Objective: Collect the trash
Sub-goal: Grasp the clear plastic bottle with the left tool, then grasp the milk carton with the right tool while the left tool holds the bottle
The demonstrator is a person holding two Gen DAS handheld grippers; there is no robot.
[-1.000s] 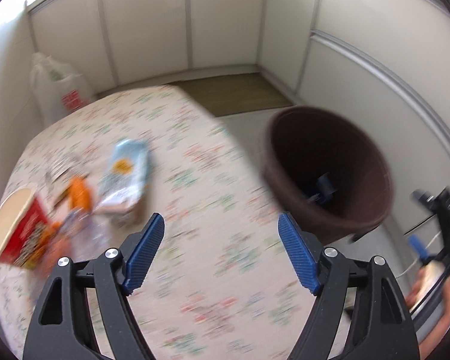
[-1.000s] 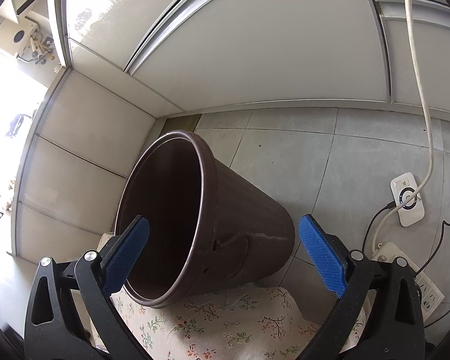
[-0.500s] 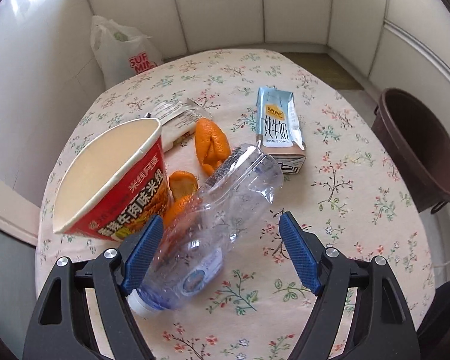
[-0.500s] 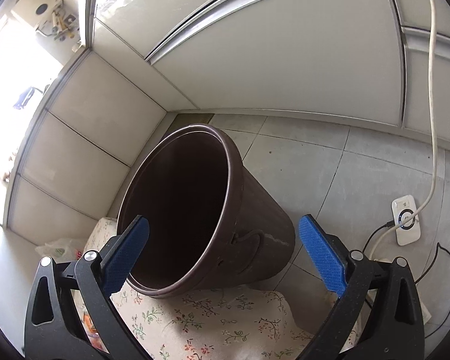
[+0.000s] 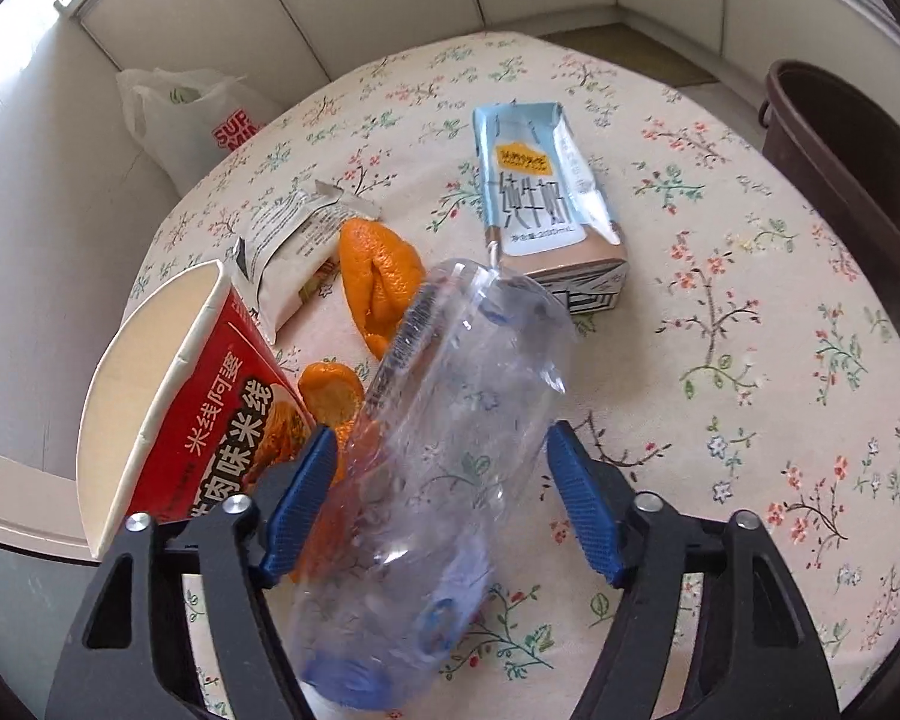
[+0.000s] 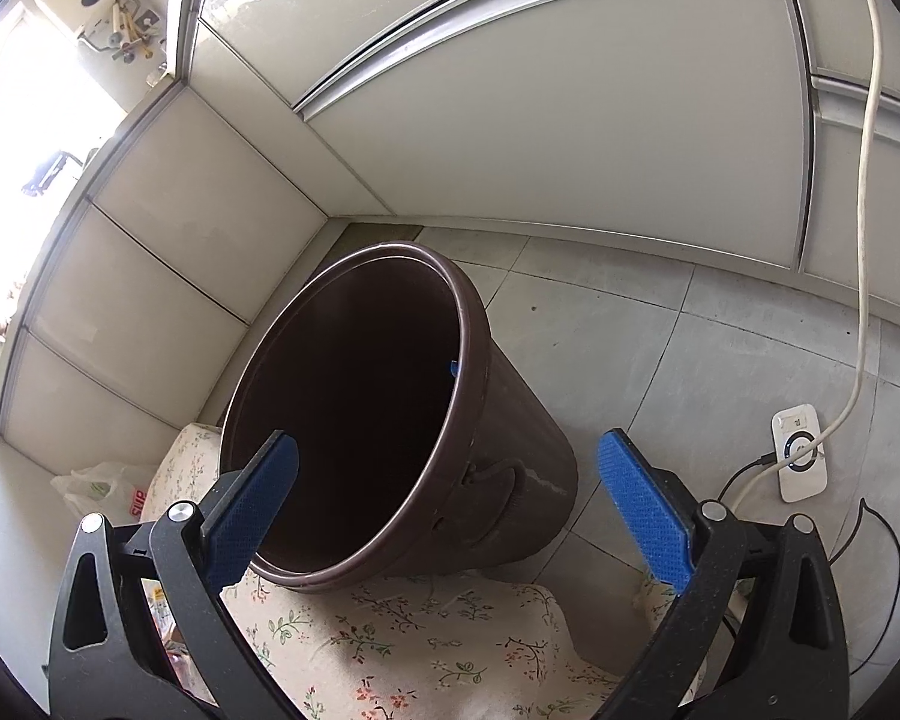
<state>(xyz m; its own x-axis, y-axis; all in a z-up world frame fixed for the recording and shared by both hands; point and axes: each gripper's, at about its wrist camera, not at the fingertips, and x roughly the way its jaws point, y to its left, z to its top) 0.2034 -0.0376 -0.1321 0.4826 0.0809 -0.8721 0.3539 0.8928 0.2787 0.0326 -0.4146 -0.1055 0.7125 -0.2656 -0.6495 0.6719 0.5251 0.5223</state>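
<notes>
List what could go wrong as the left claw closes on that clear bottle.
1. The plastic bottle lies slantwise between the open left claw, so the pads may meet it off-square and it could twist or squirt out.
2. Orange peel touches the bottle beside the left pad; it may get pinched or dragged along.
3. The noodle cup lies close by the left finger and could be nudged toward the table edge.

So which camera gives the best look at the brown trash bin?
The right wrist view: the brown trash bin fills the middle of it, its whole rim, dark inside and side handle visible beyond the table edge. The left wrist view catches only a cropped slice of it at the right edge.
</notes>
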